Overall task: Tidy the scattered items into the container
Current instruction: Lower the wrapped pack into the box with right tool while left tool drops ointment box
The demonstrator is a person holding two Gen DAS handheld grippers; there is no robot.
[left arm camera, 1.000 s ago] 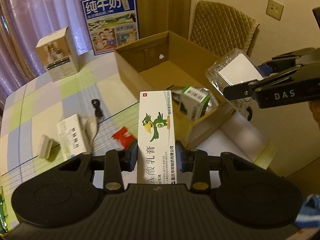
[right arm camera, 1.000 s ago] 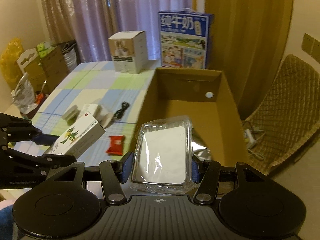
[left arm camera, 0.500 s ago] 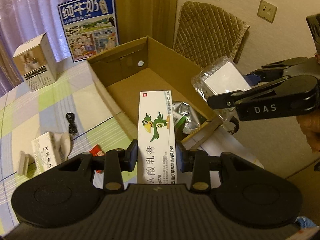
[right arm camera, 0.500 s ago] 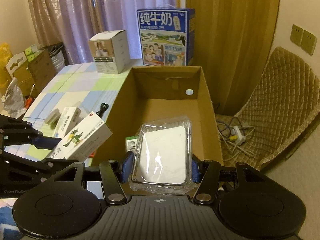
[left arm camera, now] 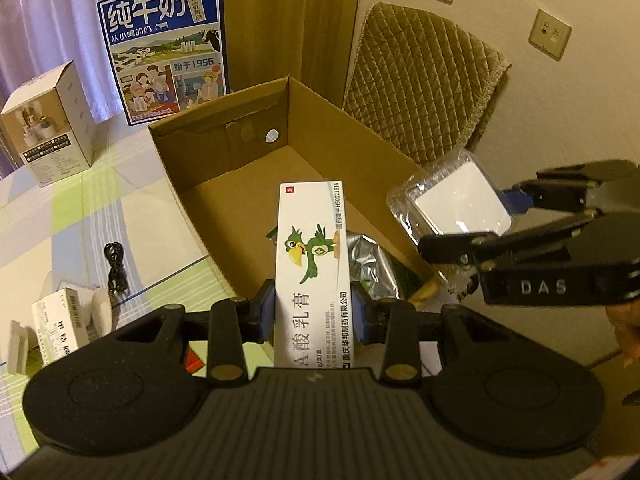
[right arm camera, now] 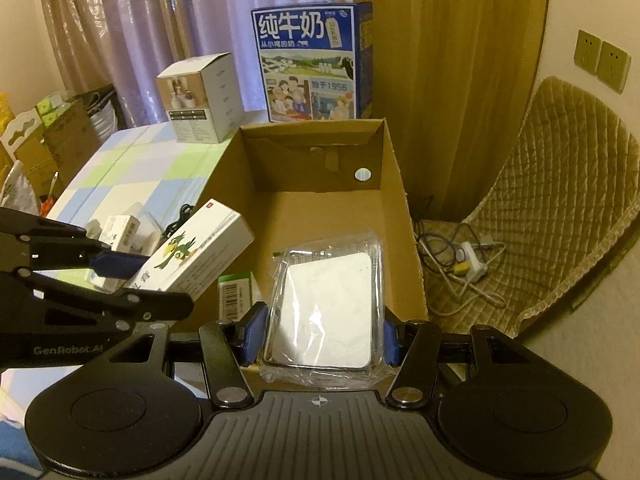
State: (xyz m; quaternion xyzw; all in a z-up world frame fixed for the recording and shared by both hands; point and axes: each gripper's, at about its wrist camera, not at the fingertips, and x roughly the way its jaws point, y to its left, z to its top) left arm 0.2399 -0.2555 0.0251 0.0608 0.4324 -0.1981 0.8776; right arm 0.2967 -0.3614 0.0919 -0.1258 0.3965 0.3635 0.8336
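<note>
The left gripper is clamped on the white ointment box, the right gripper on a clear-wrapped white card — both held over the near end of the open cardboard box. Inside lie a green-and-white carton and a silvery packet, at its near end.

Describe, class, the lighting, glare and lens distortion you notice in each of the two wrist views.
Left wrist: dim, warm yellowish light; fisheye bends the cardboard box; dark corners. Right wrist: same warm cast; glare on the plastic-wrapped pack; curtains bow at the edges.
</note>
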